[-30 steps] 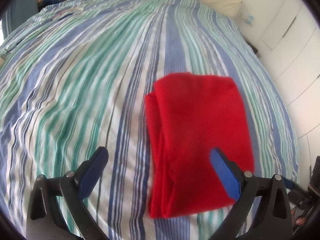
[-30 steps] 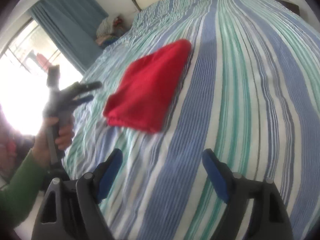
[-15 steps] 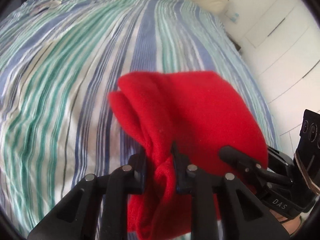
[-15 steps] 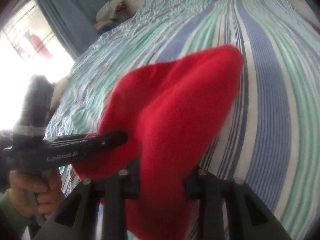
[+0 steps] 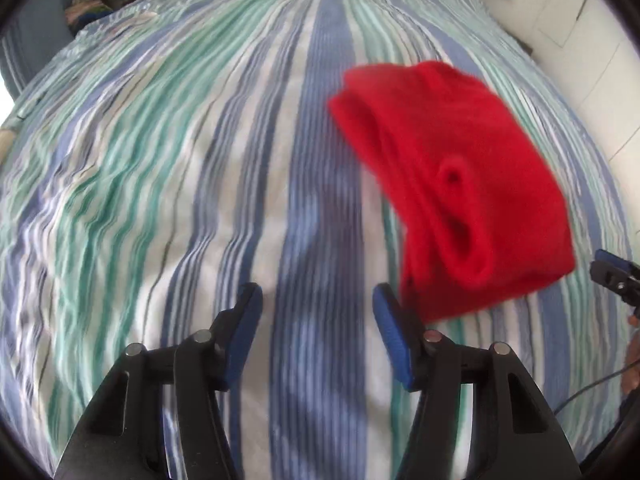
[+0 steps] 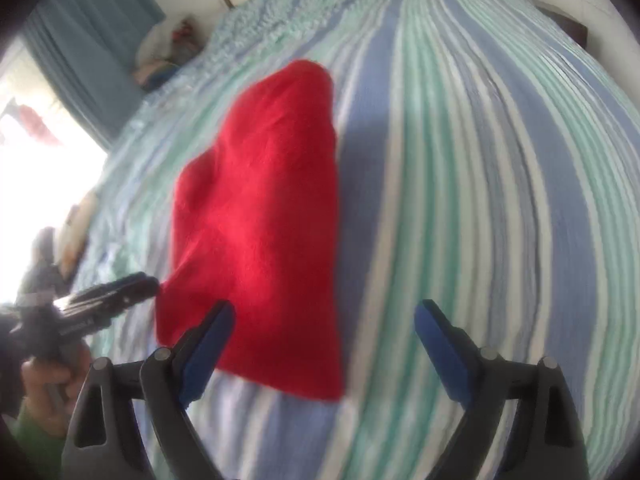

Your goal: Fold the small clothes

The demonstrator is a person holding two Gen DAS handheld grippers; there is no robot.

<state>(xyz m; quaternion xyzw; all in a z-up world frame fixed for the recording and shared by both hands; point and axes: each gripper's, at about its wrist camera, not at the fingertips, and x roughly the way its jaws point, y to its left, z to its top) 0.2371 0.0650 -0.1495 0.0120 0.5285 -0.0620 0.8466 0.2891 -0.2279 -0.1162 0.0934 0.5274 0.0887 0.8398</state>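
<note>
Red folded garment on striped bedspread, long axis seemingly along stripes, left gripper and right gripper fingers spread wide, empty.

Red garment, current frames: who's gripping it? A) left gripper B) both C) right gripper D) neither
D: the red garment lies folded on the striped bedspread, with the left gripper and right gripper both open and nothing between their fingers.

Two low wrist views, bed, sharing red cloth
</note>
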